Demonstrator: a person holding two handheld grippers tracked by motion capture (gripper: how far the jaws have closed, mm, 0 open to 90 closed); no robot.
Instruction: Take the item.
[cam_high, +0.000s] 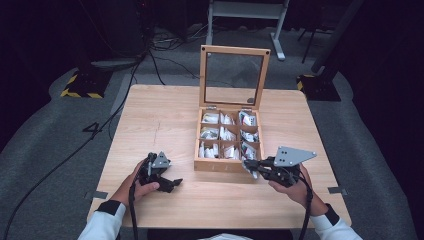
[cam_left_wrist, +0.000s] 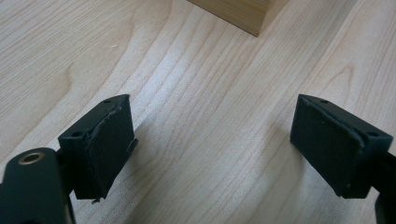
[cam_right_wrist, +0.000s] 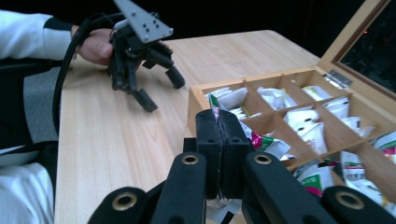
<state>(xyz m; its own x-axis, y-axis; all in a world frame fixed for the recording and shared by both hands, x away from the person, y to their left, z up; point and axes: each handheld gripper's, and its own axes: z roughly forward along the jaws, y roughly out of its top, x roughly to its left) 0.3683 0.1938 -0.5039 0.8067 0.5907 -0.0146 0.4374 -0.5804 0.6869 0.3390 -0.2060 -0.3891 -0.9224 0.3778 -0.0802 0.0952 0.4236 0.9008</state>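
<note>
A wooden box (cam_high: 220, 165) with its glass lid (cam_high: 233, 77) standing open sits mid-table, its compartments packed with white sachets (cam_high: 225, 134). My right gripper (cam_high: 251, 166) hovers at the box's front right corner, shut on a white sachet (cam_high: 253, 172). In the right gripper view the jaws (cam_right_wrist: 218, 122) press together on that sachet, whose thin edge (cam_right_wrist: 215, 108) pokes out above them. My left gripper (cam_high: 170, 181) rests open on the table left of the box. Its pads (cam_left_wrist: 111, 140) stand wide apart over bare wood, with the box's corner (cam_left_wrist: 238, 14) ahead.
The wooden table (cam_high: 165, 120) has free room left of the box and along the front edge. A cable (cam_high: 132, 210) trails from the left gripper down past the person's sleeve (cam_high: 102, 225). Dark floor, cables and a stand leg (cam_high: 82, 85) lie beyond the table.
</note>
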